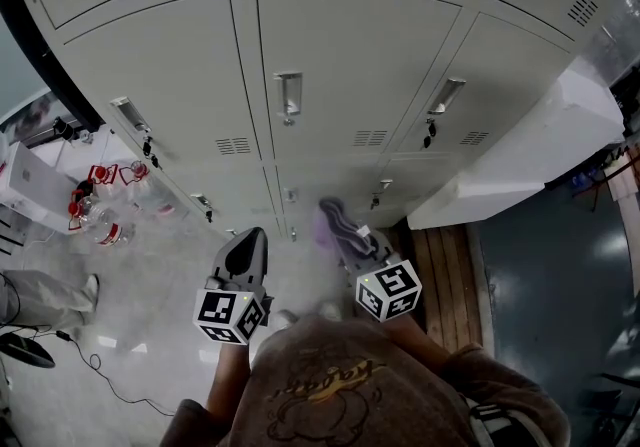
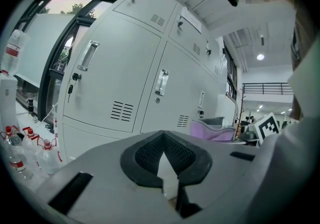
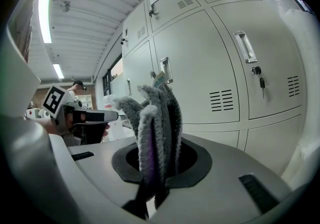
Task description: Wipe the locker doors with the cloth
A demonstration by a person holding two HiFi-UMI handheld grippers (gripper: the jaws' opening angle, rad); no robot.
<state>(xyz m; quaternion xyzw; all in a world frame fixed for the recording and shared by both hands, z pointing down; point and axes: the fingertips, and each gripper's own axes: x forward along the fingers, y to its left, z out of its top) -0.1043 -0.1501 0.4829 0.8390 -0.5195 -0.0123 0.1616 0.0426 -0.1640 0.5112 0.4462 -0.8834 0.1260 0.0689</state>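
I see the locker doors (image 1: 350, 65) all closed, so whatever is inside is hidden. My right gripper (image 1: 352, 243) is clamped on the purple-grey cloth (image 3: 156, 123), held up near the lower doors. My left gripper (image 1: 243, 250) is pinched together and empty. Plastic bottles (image 1: 100, 220) sit on the floor to the left.

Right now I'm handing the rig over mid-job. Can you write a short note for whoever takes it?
The left tool is shut and empty, in front of the lockers.
The right tool is shut on the cloth, which sticks up out of it.
The locker doors in view are closed; the cloth is short of them.
Done: cloth in hand. The doors don't show whether any were wiped.
Left: press the cloth to a door and wipe each one.
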